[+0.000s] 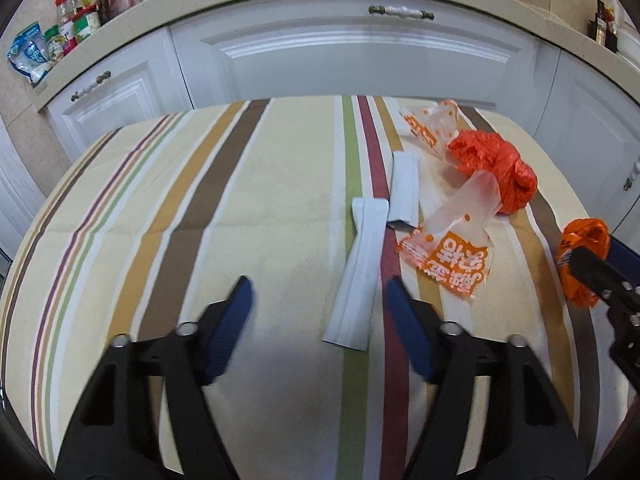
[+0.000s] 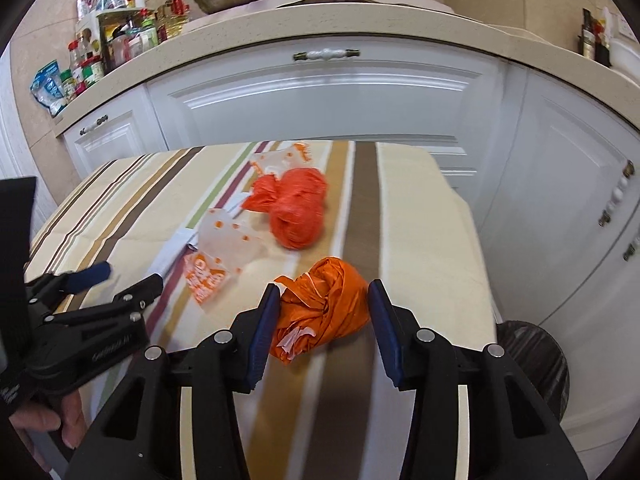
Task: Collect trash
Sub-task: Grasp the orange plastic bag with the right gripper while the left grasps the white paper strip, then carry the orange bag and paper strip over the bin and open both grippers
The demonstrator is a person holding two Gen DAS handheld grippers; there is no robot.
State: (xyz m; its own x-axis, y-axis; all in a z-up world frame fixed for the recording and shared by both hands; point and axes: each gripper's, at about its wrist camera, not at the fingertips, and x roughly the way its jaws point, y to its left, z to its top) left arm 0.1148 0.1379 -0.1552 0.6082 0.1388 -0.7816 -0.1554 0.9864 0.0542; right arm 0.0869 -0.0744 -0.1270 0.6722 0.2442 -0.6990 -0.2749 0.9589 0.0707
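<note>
Trash lies scattered on a striped desk (image 1: 168, 208), with two hand-held grippers working over it. Right hand-held gripper (image 2: 322, 312): its blue pads bracket a crumpled orange bag (image 2: 324, 312); the left pad touches the bag's side, while a thin gap seems to remain at the right pad, so whether the wad is truly pinched cannot be told. The bag sits on the brown stripe near the desk's right edge, directly between the fingers, so no sideways correction appears needed. A dark bin (image 2: 536, 352) shows below the desk's right edge, the likely destination.

Left hand-held gripper (image 1: 320, 292): jaws spread, nothing between the pads. A white paper sleeve (image 1: 356, 276) lies just ahead, its near end inside the gap but nearer the right finger. Its long axis runs away from the gripper, roughly along the pointing direction and leaning slightly right, so the jaws would close across its narrow width. A second white sleeve (image 1: 404, 188) lies beyond and just beside it, touching a printed clear wrapper (image 1: 452, 256). A red-orange bag wad (image 1: 496, 172) rests farther right, nearer the right hand.
</note>
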